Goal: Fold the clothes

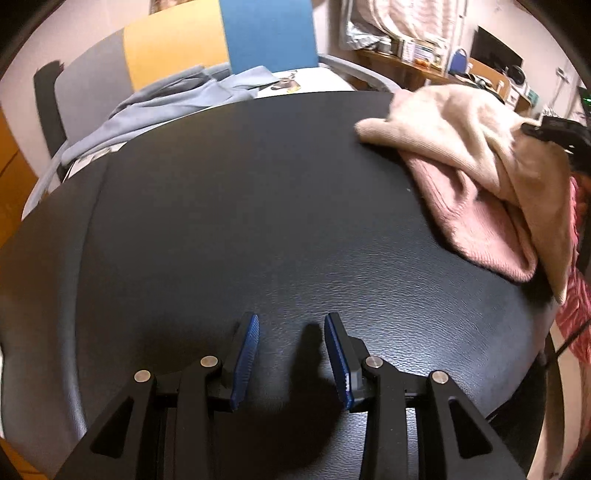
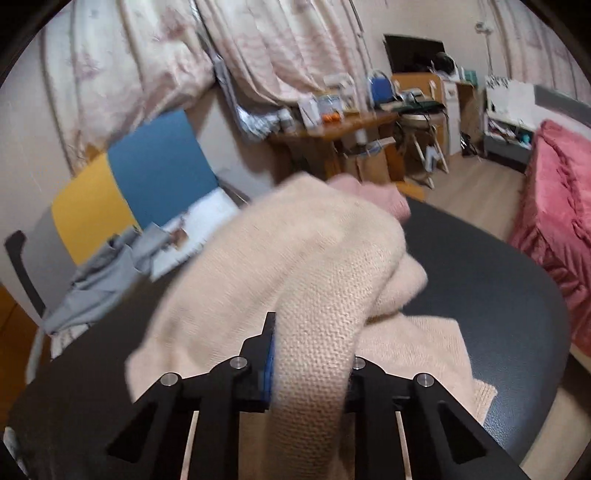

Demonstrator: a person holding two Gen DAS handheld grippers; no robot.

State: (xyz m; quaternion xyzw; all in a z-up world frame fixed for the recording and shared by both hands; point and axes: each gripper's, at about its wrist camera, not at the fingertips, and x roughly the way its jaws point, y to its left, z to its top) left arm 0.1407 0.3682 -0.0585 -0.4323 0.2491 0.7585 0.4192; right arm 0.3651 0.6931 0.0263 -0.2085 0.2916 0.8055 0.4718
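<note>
The counter [image 1: 221, 221] is black with a fine leathery grain. On it lies a cream knit [image 1: 461, 125] over a pink knit [image 1: 476, 229] (both ribbed). The left gripper [image 1: 291, 354] is black with blue pads [image 1: 245, 354]. Behind, a grey garment [image 1: 155, 107], a yellow panel [image 1: 173, 48] and a blue panel [image 1: 269, 33]. A rose-pink bedspread [image 2: 554, 206]; pale floral curtains [image 2: 258, 48].

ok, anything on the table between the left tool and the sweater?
Nothing visible. The left tool is open over bare black table, and the stretch up to the beige and pink sweater at the far right holds no objects. The right tool already grips a fold of it. The grey garment lies off the far edge.
</note>
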